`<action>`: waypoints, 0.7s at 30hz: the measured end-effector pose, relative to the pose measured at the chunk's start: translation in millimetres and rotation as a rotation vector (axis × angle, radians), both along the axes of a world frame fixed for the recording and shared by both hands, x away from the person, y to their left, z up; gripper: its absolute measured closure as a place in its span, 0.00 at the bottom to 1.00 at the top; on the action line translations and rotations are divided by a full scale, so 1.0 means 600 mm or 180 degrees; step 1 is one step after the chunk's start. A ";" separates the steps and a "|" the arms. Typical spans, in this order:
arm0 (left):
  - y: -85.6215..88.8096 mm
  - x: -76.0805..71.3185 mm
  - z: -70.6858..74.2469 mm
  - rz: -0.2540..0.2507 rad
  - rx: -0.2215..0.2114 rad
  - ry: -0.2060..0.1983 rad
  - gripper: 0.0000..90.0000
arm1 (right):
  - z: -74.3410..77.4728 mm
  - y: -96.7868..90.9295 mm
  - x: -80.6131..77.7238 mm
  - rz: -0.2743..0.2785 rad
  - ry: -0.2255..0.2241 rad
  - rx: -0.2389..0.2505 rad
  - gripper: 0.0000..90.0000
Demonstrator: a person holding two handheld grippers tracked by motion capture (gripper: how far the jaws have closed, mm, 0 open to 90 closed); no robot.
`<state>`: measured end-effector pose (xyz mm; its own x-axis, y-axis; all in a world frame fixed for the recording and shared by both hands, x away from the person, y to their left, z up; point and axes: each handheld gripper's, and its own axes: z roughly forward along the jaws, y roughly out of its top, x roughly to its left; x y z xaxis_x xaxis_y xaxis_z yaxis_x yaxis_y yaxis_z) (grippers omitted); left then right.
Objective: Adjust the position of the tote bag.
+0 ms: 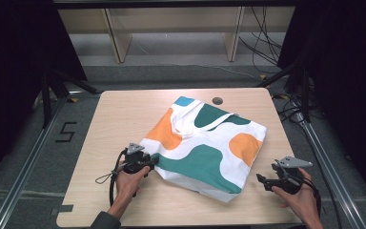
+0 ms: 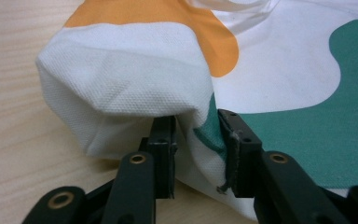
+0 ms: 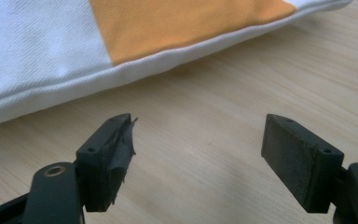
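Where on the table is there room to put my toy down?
Bare wood lies left of the tote bag, out to the table edge, and along the near edge between the left gripper and right gripper. The middle is crowded by the bag.

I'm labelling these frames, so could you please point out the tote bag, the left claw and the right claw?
tote bag (image 1: 205, 160): high view, on its green patch.
left claw (image 2: 196, 140): left gripper view, midway between its fingertips, on pinched cloth.
right claw (image 3: 198, 140): right gripper view, midway between its open fingertips.
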<state>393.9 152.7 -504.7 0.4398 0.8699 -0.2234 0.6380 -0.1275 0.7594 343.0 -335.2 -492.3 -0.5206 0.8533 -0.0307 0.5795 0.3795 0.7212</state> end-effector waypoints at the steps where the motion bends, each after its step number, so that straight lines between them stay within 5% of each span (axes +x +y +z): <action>1: 0.000 0.005 0.000 0.0007 -0.0030 -0.0016 0.77 | -0.001 -0.001 0.001 0.0006 -0.0027 -0.0022 0.29; 4: 0.008 0.023 0.001 -0.0022 0.0013 -0.0011 0.79 | 0.003 0.004 -0.004 -0.0091 0.0052 0.0092 0.30; 5: 0.010 0.030 0.001 -0.0037 0.0016 -0.0010 0.80 | 0.005 0.001 -0.004 -0.0061 0.0012 0.0025 0.30; 8: 0.014 0.053 0.000 -0.0108 0.0160 -0.0028 0.81 | 0.004 -0.002 -0.004 -0.0008 -0.0004 0.0006 0.33; 12: 0.021 0.088 0.008 -0.0241 0.0312 0.0050 0.82 | 0.006 -0.002 -0.002 0.0032 0.0011 0.0183 0.36; 14: 0.024 0.112 0.014 -0.0393 0.0495 0.0054 0.82 | 0.009 -0.003 -0.005 -0.0053 -0.0003 0.0102 0.36; 18: 0.021 0.153 0.016 -0.0347 0.0613 0.0042 0.82 | 0.008 -0.002 -0.003 -0.0002 -0.0014 0.0081 0.38; 19: 0.019 0.162 0.016 -0.0311 0.0635 0.0055 0.80 | 0.009 0.004 -0.005 0.0017 0.0048 0.0230 0.38; 21: 0.016 0.176 0.016 -0.0152 0.0636 0.0069 0.77 | 0.009 0.005 -0.005 -0.0062 0.0032 0.0170 0.38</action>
